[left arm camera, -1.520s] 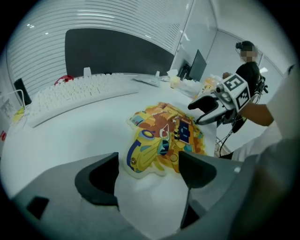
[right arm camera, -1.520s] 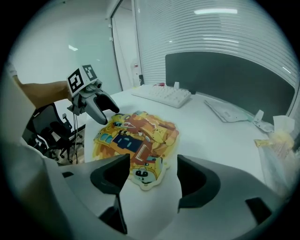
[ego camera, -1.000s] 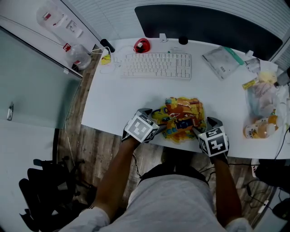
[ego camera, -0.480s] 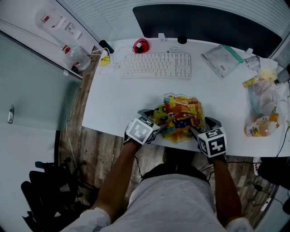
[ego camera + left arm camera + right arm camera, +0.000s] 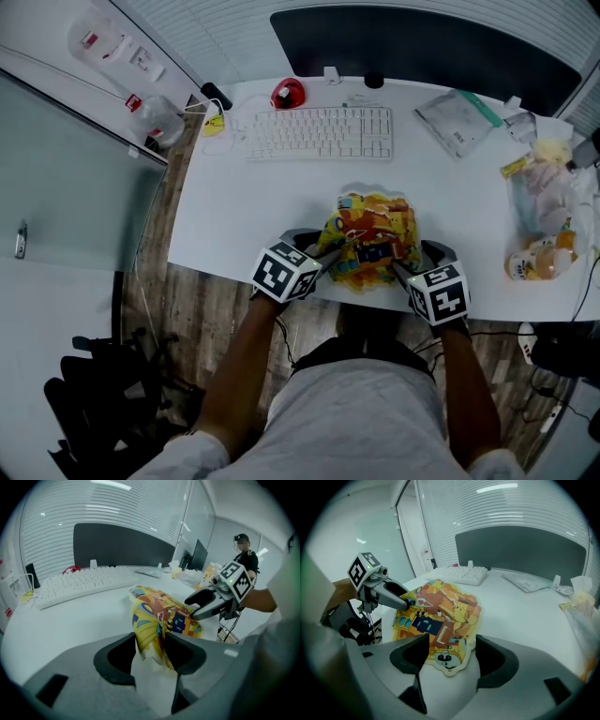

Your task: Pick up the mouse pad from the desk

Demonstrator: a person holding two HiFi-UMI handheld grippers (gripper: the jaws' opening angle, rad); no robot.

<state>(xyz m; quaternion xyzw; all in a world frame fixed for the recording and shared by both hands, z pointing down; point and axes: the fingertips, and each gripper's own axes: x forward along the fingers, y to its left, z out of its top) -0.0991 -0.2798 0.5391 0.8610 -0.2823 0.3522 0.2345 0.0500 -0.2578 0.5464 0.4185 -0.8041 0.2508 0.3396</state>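
Closest to the person, the left claw [image 5: 151, 641] is pinching the left edge of the thin, bendy, yellow and orange cartoon mouse pad [image 5: 159, 616]. Its jaws have just been closing, and the mouse pad is sitting between them. That edge is curling up off the flat white surface [image 5: 244, 206]. I think the claw is grabbing the edge because a flat pad is hard to pick up from the top.

The right claw [image 5: 451, 648] is waiting at the pad's right corner. Its jaws are standing apart, and the corner is lying flat between them with nothing squeezing it. I think this claw is getting ready to take its own side, so the floppy pad is not sagging when it goes up.

The mouse pad is lying near the front edge of the surface, right in front of the person. Most of it is resting flat.

Farther back, a white keyboard [image 5: 322, 133] is sitting well apart from the pad. Behind that, a small red thing [image 5: 288, 93] is resting near the back edge. I cannot tell what it is. A wide dark panel [image 5: 422, 42] is standing at the very back.

Counting up: one mouse pad, two claws, one keyboard, one red thing.
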